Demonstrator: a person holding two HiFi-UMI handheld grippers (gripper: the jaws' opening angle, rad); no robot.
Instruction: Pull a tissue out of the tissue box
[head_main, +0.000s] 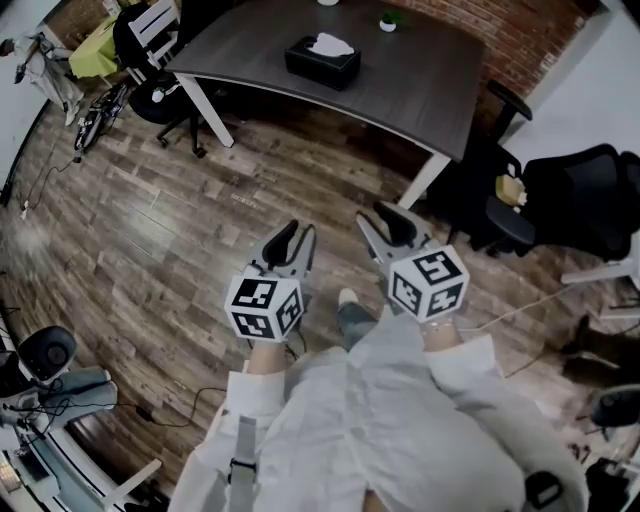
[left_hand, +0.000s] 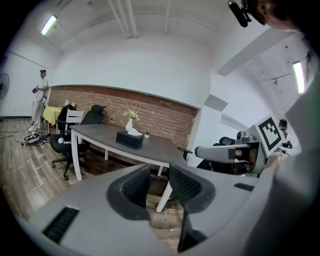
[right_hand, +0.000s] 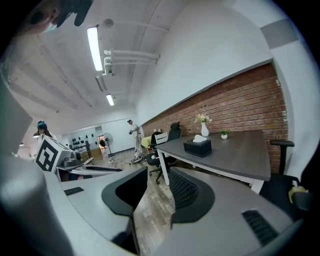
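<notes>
Both grippers are empty. My left gripper (head_main: 291, 237) has its jaws parted with only floor between them, and my right gripper (head_main: 386, 222) is the same, holding nothing. The black tissue box (head_main: 321, 63) sits on the dark table (head_main: 410, 85), well apart from both grippers across the wood floor. A white tissue (head_main: 331, 44) pokes up from the top slot. I judge it light, soft and easy to tear. The box looks light too and may slide or lift. I'd pinch the raised tuft and steady the box with the other gripper.
</notes>
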